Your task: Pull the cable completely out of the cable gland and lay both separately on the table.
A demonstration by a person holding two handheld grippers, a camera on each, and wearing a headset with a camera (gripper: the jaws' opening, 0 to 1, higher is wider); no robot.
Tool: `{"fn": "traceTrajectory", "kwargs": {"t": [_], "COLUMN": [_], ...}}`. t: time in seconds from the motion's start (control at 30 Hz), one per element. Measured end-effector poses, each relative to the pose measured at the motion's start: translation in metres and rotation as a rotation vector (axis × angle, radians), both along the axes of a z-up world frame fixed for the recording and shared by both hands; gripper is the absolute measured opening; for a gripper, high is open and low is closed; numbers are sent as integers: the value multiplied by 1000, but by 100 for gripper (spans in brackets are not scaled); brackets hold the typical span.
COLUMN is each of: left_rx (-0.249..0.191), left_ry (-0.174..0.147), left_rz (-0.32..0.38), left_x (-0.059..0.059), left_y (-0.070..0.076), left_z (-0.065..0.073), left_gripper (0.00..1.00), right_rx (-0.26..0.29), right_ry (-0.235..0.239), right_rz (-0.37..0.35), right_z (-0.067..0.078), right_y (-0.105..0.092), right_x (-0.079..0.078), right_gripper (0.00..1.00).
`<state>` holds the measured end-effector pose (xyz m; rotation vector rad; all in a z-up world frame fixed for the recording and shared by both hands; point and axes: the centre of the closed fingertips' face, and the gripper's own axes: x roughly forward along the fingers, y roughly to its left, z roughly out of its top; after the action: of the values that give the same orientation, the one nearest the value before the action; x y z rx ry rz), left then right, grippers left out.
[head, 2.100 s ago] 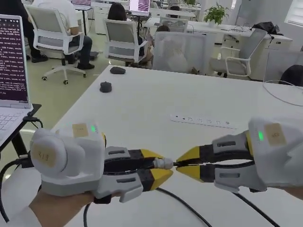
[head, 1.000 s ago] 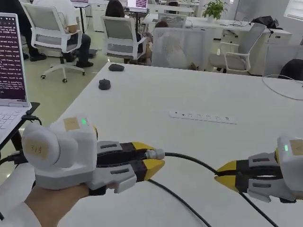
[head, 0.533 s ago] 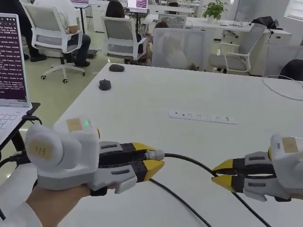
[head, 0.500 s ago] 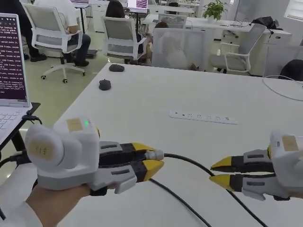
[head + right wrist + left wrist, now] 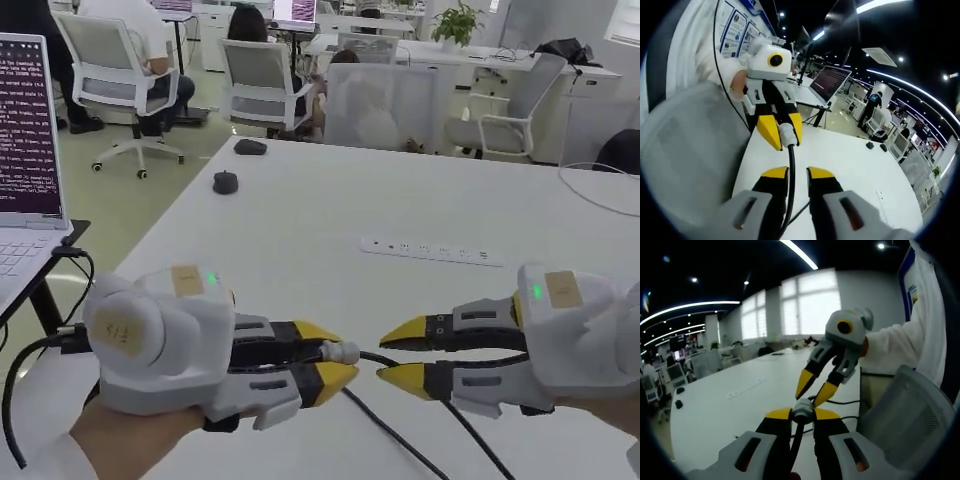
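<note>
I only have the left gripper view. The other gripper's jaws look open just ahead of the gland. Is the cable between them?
Observer: Yes. In the right gripper view the cable runs from the cable gland between the right gripper's jaws, which stand apart, not pinching it.
Operator: What's off to my left?
Observer: In the head view an open laptop stands left of the table.
Operator: Status lights?
Observer: In the head view a green light glows atop the left gripper, another atop the right.
</note>
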<state>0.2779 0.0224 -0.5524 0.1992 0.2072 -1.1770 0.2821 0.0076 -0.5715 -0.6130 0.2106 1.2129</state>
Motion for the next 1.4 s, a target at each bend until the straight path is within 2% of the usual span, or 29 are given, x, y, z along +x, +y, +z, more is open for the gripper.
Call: {"fn": "traceTrajectory", "kwargs": {"t": [0.1, 0.23, 0.37, 0.7, 0.87, 1.07, 1.27, 1.4], "left_rx": [-1, -20, -15, -1, -23, -27, -35, -48], "left_ry": [-2, 5, 9, 14, 33, 38, 46, 59], "left_rz": [-8, -13, -12, 0, 32, 44, 60, 71], "left_x": [-1, -1, -1, 2, 8, 9, 13, 15], "left_y": [-1, -1, -1, 3, 9, 10, 14, 16], "left_z": [0, 3, 2, 0, 3, 3, 4, 5], "left_gripper": [16, 16, 16, 16, 16, 16, 16, 16], "right_rx": [-31, -41, -58, -61, -45, -64, -78, -75], "right_ry": [10, 20, 20, 31, 47, 68, 94, 107], "right_rz": [21, 28, 33, 36, -10, -58, -126, -151], "right_z": [-8, -12, -17, -19, -21, -32, -43, -46], "right_y": [2, 3, 4, 5, -6, -26, -50, -61], "right_x": [-2, -2, -1, 2, 10, 15, 17, 15], "right_gripper": [11, 9, 4, 3, 3, 3, 3, 3]}}
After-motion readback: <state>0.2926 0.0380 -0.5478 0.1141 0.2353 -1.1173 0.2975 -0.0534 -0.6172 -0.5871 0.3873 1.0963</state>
